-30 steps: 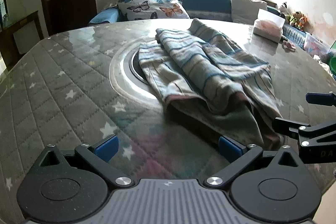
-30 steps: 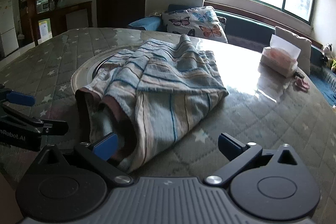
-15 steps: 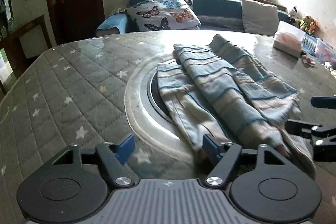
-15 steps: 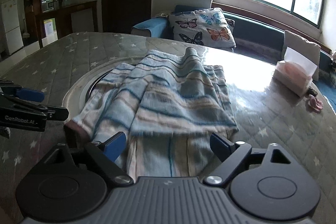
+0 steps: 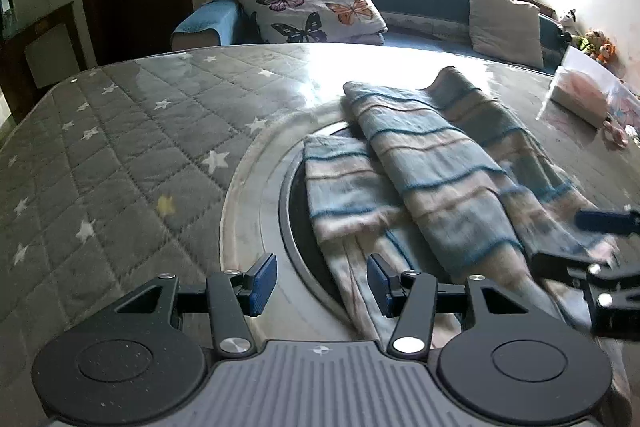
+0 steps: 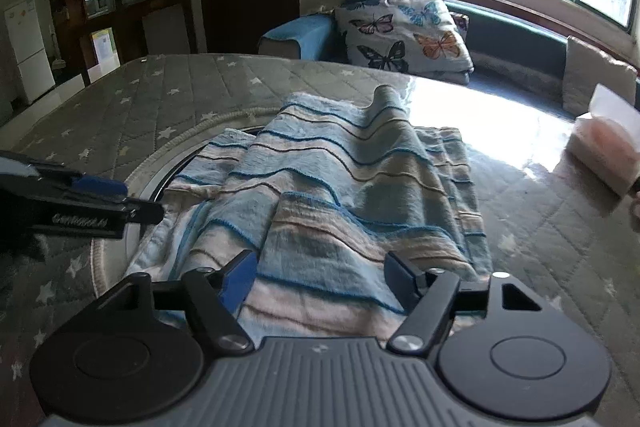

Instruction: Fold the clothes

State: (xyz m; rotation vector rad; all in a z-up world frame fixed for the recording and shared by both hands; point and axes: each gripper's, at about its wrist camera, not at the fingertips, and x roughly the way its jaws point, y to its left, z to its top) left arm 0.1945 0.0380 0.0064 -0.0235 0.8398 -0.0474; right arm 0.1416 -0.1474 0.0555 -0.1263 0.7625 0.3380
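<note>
A blue, beige and white striped garment (image 5: pixel 432 179) lies partly folded on the round table, over its inset turntable. It also shows in the right wrist view (image 6: pixel 340 195). My left gripper (image 5: pixel 322 281) is open, low over the garment's near left edge, with cloth at its right finger. My right gripper (image 6: pixel 320 277) is open over the garment's near edge, with cloth between its fingers. Each gripper shows in the other's view: the right (image 5: pixel 592 247) and the left (image 6: pixel 100 199).
The table has a quilted grey star-pattern cover (image 5: pixel 120 155) and a dark turntable ring (image 5: pixel 296 227). A tissue box (image 6: pixel 604 155) stands at the right. A sofa with a butterfly pillow (image 5: pixel 316 7) is behind the table.
Both grippers moved forward and down onto the garment's near edge. Their jaws have narrowed but stay open. The raised near fold now lies flatter.
</note>
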